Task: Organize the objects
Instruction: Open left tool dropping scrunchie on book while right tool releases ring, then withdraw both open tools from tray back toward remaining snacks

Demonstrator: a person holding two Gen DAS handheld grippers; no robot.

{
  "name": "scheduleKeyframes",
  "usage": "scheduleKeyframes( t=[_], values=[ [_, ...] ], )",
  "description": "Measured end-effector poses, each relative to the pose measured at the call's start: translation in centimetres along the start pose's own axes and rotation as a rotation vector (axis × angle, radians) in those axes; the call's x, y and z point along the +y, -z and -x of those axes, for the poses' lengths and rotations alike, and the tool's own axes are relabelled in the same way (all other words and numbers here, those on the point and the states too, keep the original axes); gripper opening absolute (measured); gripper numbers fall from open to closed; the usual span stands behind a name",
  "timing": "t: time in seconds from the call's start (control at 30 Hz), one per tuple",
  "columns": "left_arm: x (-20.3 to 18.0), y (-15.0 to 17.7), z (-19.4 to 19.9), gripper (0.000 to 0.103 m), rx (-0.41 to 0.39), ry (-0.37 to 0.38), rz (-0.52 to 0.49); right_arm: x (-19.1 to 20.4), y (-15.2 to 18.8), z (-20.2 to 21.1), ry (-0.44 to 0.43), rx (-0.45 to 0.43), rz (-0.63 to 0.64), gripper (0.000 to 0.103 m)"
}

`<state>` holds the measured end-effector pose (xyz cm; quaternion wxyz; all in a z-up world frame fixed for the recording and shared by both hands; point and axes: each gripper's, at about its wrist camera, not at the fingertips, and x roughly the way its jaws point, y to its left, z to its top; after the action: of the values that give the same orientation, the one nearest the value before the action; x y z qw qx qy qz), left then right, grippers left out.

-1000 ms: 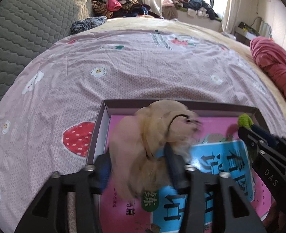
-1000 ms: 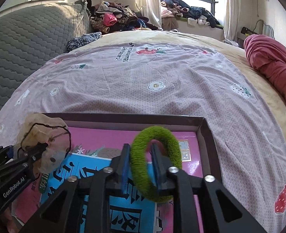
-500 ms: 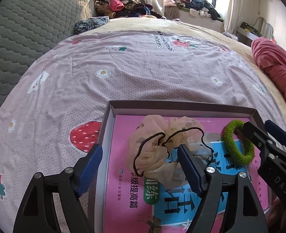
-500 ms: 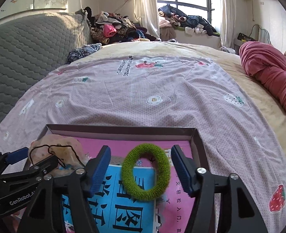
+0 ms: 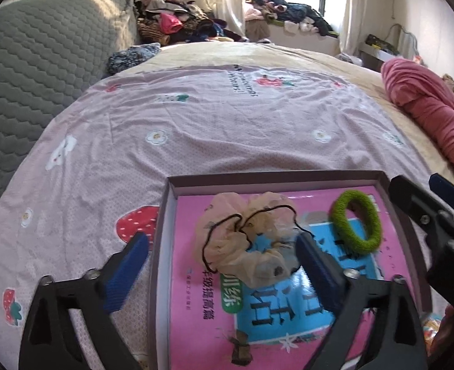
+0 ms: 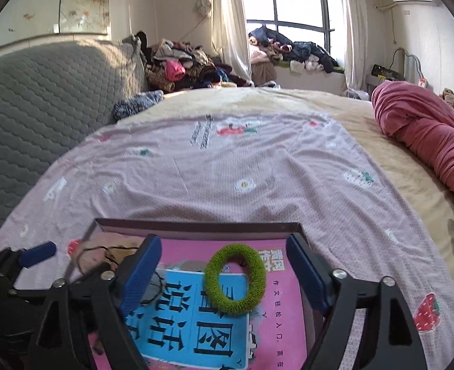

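A shallow dark box point(image 5: 257, 180) point(image 6: 196, 226) lies on the bed with a pink and blue book point(image 5: 267, 308) point(image 6: 273, 323) inside. A beige chiffon scrunchie point(image 5: 245, 240) point(image 6: 103, 251) lies loose on the book's left part. A green fuzzy hair tie point(image 5: 356, 226) point(image 6: 235, 279) lies loose on its right part. My left gripper point(image 5: 223, 268) is open and empty, its jaws wide on either side of the beige scrunchie. My right gripper point(image 6: 223, 276) is open and empty, its jaws wide on either side of the green tie.
The box rests on a pink strawberry-print sheet point(image 5: 227, 117) point(image 6: 242, 166). A grey quilted headboard point(image 5: 35, 61) stands at the left. A rolled red blanket point(image 5: 427, 108) point(image 6: 421, 126) lies at the right. Piled clothes point(image 6: 180, 67) lie beyond the bed.
Both grippers opened and let go: the beige scrunchie and the green tie dropped onto the book. Both grippers have since drawn back and up a little.
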<state>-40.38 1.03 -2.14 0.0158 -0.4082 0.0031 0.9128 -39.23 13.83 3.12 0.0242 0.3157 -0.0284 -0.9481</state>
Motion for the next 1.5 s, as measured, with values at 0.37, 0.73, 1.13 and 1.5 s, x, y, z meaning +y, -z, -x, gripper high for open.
scheduleKeyframes(
  t=[0.37, 0.73, 1.13, 1.5],
  values=[
    [0.1, 0.2, 3.0, 0.102, -0.051, 0.007, -0.014, 1.4, -0.3, 7.0, -0.010, -0.110, 0.025, 0.092],
    [1.1, 3.7, 8.3, 0.102, -0.056, 0.047, 0.008, 0.4, 1.9, 11.5, 0.005, -0.109, 0.044, 0.096],
    [2.0, 8.6, 15.4, 0.102, -0.050, 0.074, 0.066, 1.0, 6.1, 16.8, 0.011, -0.039, 0.074, 0.099],
    [2.4, 11.4, 19.8, 0.102, -0.049, 0.028, 0.067, 2.0, 8.6, 21.4, 0.003, -0.019, 0.114, 0.099]
  ],
)
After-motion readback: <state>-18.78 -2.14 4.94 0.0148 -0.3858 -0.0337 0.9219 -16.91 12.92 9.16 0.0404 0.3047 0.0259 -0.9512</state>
